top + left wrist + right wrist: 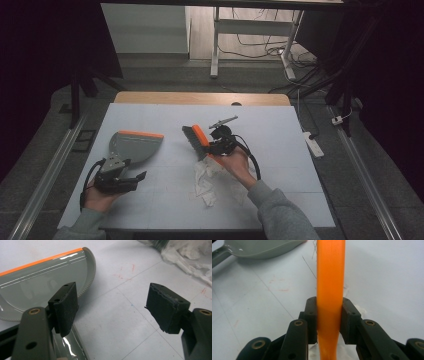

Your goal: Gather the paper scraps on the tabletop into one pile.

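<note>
Two grippers were in use: the right gripper (pixel 329 315) clamped the orange brush (pixel 199 139) mid-table above crumpled paper (pixel 206 182); the left gripper (pixel 131 179) stood wide, empty, beside the grey dustpan (pixel 134 146). Bristles were blurred.

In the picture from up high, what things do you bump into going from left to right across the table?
Left claw → grey dustpan → orange-backed brush → right claw, which grips the brush. The crumpled white paper lies below the brush.

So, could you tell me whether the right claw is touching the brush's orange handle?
Touching. The right gripper view shows the right claw shut on the orange handle, both pads pressed flat against its sides.
</note>
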A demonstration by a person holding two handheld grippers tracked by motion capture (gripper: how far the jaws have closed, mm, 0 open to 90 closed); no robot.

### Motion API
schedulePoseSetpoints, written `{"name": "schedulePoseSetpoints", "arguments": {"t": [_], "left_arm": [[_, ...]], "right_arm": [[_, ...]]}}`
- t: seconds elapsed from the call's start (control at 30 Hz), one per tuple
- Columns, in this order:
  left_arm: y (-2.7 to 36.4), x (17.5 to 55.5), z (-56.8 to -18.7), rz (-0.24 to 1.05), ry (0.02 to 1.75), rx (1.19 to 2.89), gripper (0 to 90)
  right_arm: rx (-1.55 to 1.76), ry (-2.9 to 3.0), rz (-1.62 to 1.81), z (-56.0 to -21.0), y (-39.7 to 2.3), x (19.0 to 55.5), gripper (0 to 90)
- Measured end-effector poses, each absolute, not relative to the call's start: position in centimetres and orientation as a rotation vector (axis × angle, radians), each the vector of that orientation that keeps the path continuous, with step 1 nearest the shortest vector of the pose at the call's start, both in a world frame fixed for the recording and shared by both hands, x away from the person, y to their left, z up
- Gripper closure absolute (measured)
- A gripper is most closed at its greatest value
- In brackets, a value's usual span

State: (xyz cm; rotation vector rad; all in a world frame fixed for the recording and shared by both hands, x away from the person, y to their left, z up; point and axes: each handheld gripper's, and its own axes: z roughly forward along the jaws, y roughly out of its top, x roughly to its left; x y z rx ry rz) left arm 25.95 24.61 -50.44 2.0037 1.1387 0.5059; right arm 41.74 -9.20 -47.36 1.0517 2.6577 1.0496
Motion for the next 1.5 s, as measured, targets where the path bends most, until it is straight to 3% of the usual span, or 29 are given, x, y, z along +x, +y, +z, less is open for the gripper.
{"name": "schedulePoseSetpoints", "arguments": {"t": [0.4,0.87,1.2,1.5], "left_arm": [[24.8,25.9,-50.4,0.507,1.149,1.994,26.1],[24.9,25.9,-50.4,0.509,1.151,1.996,26.1],[25.2,25.8,-50.6,0.507,1.16,1.991,26.2],[25.3,25.8,-50.7,0.501,1.164,1.992,26.2]], "right_arm": [[0.888,2.627,1.205,-42.2,-9.6,39.1,70.1],[0.727,2.899,1.008,-46.6,-5.8,35.8,70.1],[0.876,2.762,0.942,-46.5,-9.6,38.6,70.1],[0.851,2.703,0.996,-44.7,-11.4,38.1,70.1]]}}
